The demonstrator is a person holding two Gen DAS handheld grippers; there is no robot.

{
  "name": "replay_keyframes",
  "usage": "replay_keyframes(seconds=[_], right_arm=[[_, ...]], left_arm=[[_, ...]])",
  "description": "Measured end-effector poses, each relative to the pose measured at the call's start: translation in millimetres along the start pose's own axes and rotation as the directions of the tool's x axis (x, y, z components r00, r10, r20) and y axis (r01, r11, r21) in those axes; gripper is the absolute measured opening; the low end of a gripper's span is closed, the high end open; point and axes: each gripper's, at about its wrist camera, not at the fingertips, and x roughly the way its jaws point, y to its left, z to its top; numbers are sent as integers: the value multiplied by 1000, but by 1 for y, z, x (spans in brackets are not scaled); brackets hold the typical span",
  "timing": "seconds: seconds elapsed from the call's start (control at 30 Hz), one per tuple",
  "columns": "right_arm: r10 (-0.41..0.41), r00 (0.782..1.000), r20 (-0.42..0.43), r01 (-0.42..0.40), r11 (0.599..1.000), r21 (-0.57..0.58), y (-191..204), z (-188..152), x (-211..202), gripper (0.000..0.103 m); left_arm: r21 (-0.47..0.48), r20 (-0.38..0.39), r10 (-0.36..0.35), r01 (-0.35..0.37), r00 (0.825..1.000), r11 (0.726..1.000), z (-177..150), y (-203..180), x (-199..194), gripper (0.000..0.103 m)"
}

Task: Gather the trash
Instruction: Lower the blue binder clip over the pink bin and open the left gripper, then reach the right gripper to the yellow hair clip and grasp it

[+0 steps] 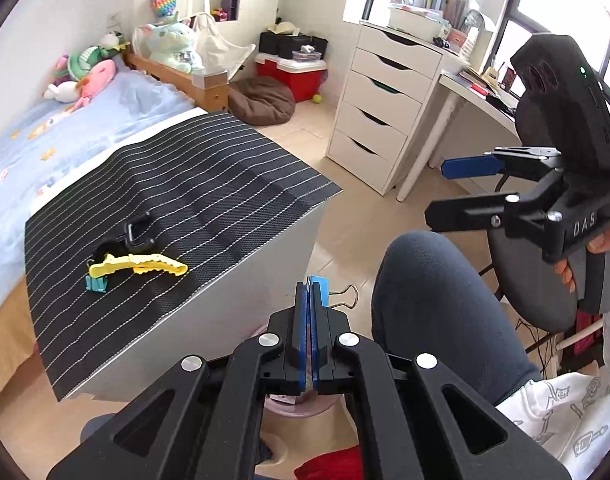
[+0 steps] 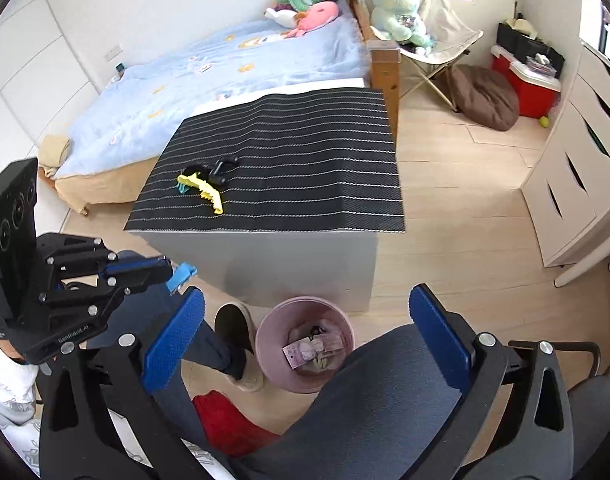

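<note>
The left gripper (image 2: pixel 167 270) has its jaws clamped on a blue binder clip (image 2: pixel 181 274), apparently bound for the pink bin (image 2: pixel 265 354) at five o'clock. The right gripper (image 2: pixel 305 340) hangs with jaws apart and empty; more clips (image 2: pixel 203 188) wait on the counter (image 2: pixel 305 184).

A blue binder clip (image 1: pixel 319 290) sits low in the middle, pinched. The yellow clip (image 1: pixel 141 266), black clip (image 1: pixel 135 232) and small teal clip (image 1: pixel 96 283) lie together at left. The pink bin (image 2: pixel 305 344) stands low in the middle.
</note>
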Motion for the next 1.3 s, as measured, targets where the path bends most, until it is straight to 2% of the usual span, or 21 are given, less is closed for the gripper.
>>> replay_keyframes(seconds=[0.17, 0.2, 0.23, 0.27, 0.3, 0.33, 0.4, 0.43, 0.6, 1.07, 1.3], right_arm=[[0, 1000, 1, 0, 1000, 30, -11, -3, -1, 100], [1, 1000, 2, -1, 999, 37, -13, -3, -2, 100], [2, 1000, 4, -3, 999, 41, -14, -3, -2, 100], [3, 1000, 6, -4, 999, 45, -15, -4, -2, 100], [4, 1000, 7, -5, 999, 47, -16, -4, -2, 100], [5, 1000, 7, -5, 999, 49, -17, -4, -2, 100], [7, 1000, 9, -7, 999, 52, -18, -5, -2, 100], [8, 1000, 10, -9, 999, 54, -18, -5, -2, 100], [15, 1000, 12, -16, 998, 61, -20, -6, -1, 100], [56, 998, 9, -57, 998, 23, -5, -4, 7, 100], [83, 996, 17, -83, 996, -31, 9, 4, 11, 100]], left_arm=[[26, -3, -7, 7, 1000, 1000, 4, -7, 2, 2], [27, -2, -9, 9, 1000, 1000, 4, -8, 2, 8], [27, -5, -13, 13, 1000, 1000, 4, -9, 3, 9], [29, -8, -10, 10, 1000, 1000, 5, -10, 3, 17], [29, -10, -8, 8, 1000, 1000, 5, -10, 4, 38], [19, -4, -11, 11, 1000, 1000, 6, -10, 4, 52], [-2, 16, 0, 0, 1000, 1000, 6, -8, 3, 88], [-15, 31, 17, -17, 999, 1000, 6, -6, 1, 92], [-40, 36, 83, -82, 996, 996, 7, 2, 1, 95], [-132, 62, 136, -127, 989, 983, 0, 27, -15, 95], [-179, 83, 213, -195, 974, 964, -9, 46, -31, 95]])
